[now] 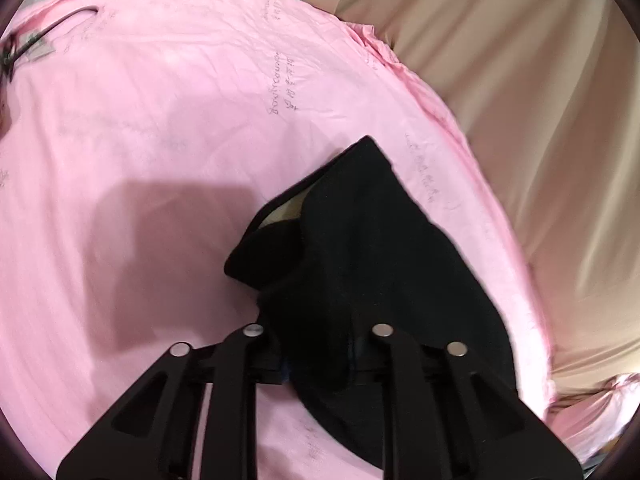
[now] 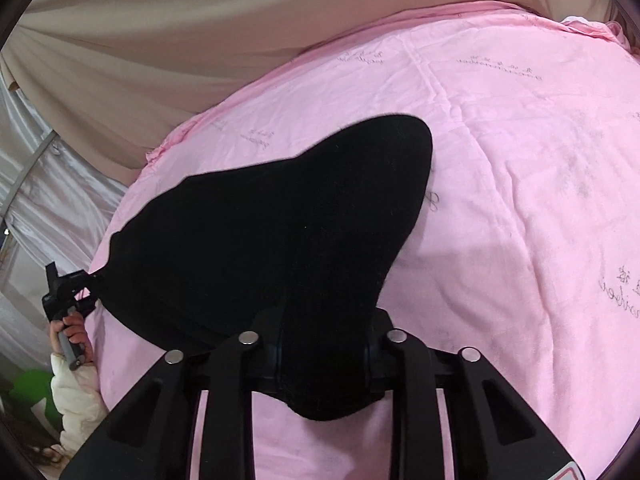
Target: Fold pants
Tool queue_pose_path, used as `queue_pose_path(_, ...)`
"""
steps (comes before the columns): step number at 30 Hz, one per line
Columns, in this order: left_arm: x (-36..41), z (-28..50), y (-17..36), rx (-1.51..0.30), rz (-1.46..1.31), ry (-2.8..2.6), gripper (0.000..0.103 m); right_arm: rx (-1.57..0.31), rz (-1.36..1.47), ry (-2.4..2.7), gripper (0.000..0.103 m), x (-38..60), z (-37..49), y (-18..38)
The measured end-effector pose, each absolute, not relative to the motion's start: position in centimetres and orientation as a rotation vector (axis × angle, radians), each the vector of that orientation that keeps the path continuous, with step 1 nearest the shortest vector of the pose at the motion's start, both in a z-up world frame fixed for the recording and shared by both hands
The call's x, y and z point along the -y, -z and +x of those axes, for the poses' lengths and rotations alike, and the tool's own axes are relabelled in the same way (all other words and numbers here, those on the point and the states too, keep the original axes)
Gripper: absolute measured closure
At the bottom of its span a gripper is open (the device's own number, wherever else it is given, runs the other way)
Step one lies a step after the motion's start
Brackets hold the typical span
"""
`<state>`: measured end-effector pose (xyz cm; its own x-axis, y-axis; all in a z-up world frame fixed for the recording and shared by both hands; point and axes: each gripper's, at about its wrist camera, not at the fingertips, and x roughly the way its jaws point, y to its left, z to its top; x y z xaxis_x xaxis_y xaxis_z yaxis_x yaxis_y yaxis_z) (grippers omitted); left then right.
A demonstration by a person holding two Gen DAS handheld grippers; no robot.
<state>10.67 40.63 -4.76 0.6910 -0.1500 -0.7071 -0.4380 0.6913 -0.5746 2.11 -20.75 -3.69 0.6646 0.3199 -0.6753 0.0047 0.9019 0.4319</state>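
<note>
Both grippers — left gripper (image 1: pixel 320 364), right gripper (image 2: pixel 324 368) — clamp black pants (image 2: pixel 272 220).

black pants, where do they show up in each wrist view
Left wrist: the black fabric pants run from bottom centre, clamped in the left tongs, up toward the middle right.
Right wrist: they fill the centre and left, clamped in the right tongs.
Shared landmark: the pink printed bedsheet beneath.

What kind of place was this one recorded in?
Probably a bedroom: the black pants are held over a pink printed bedsheet, with beige curtain-like drapes behind it.
</note>
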Motion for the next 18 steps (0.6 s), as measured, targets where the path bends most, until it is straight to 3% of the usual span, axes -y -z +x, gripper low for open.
queue_pose_path(7, -36.6, 7.2, -0.9, -0.746, -0.691, -0.059, 0.088, -0.751, 0.368, -0.161, 0.084, 24.5, -1.9, -1.7)
queue_pose_path(13, -28.4, 6.9, 2.0, -0.896, -0.634, 0.084, 0.088, -0.817, 0.401, 0.050, 0.083, 34.0, -8.0, 0.6)
queue_pose_path(16, -25.6, 6.8, 3.7, -0.938, -0.553, 0.006, 0.087, -0.902, 0.440, 0.087, 0.073, 36.1, -9.3, 4.0)
queue_pose_path(18, -25.8, 6.6, 4.1, -0.947, -0.557, -0.039, 0.087, -0.828, 0.421, 0.155, 0.066, 36.1, -10.5, 2.9)
